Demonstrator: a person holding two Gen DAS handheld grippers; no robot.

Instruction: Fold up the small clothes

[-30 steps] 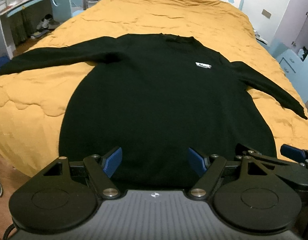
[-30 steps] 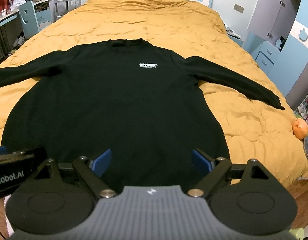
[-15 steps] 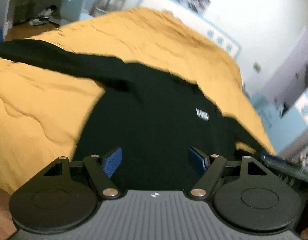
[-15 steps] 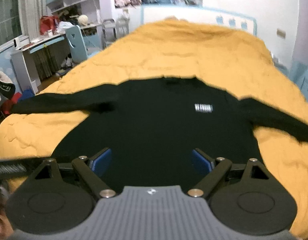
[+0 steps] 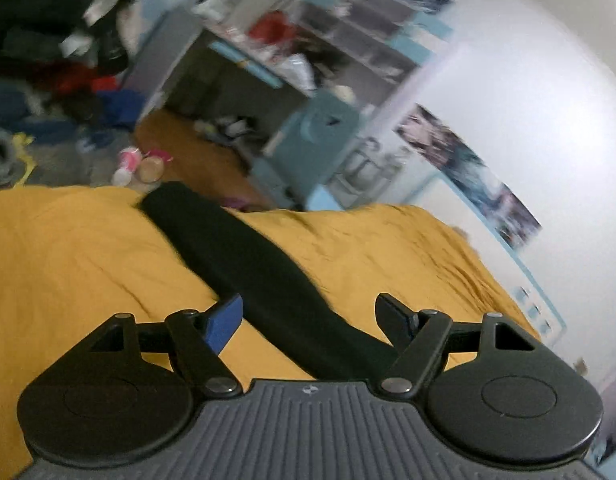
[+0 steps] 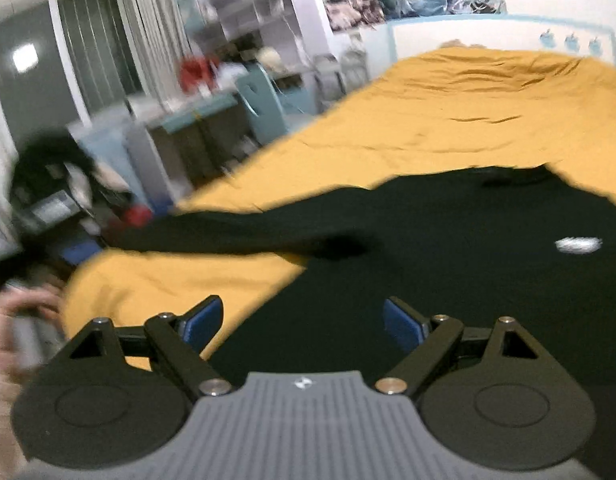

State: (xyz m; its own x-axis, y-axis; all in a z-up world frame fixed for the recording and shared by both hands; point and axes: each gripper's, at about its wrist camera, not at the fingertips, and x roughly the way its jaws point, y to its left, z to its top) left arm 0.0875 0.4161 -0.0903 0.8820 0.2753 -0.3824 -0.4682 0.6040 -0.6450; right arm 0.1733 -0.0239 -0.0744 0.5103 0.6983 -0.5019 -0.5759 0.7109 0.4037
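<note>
A black long-sleeved sweater point(image 6: 448, 248) lies flat on a bed with an orange cover point(image 6: 448, 112). Its left sleeve point(image 5: 243, 264) stretches toward the bed's left edge, and also shows in the right wrist view point(image 6: 227, 234). My left gripper point(image 5: 310, 314) is open and empty, above the sleeve's upper part. My right gripper point(image 6: 301, 320) is open and empty, over the sweater's lower left body. A small white logo point(image 6: 578, 245) marks the chest.
A desk with shelves and a blue chair point(image 5: 308, 148) stands left of the bed. Clothes and clutter point(image 5: 67, 80) lie on the floor beyond the sleeve's cuff. A blurred hand point(image 6: 15, 328) shows at the left edge of the right wrist view.
Both grippers have swung left, from facing the whole sweater to facing its left sleeve and the bed's left side. Both stay open. The sweater has not moved.
</note>
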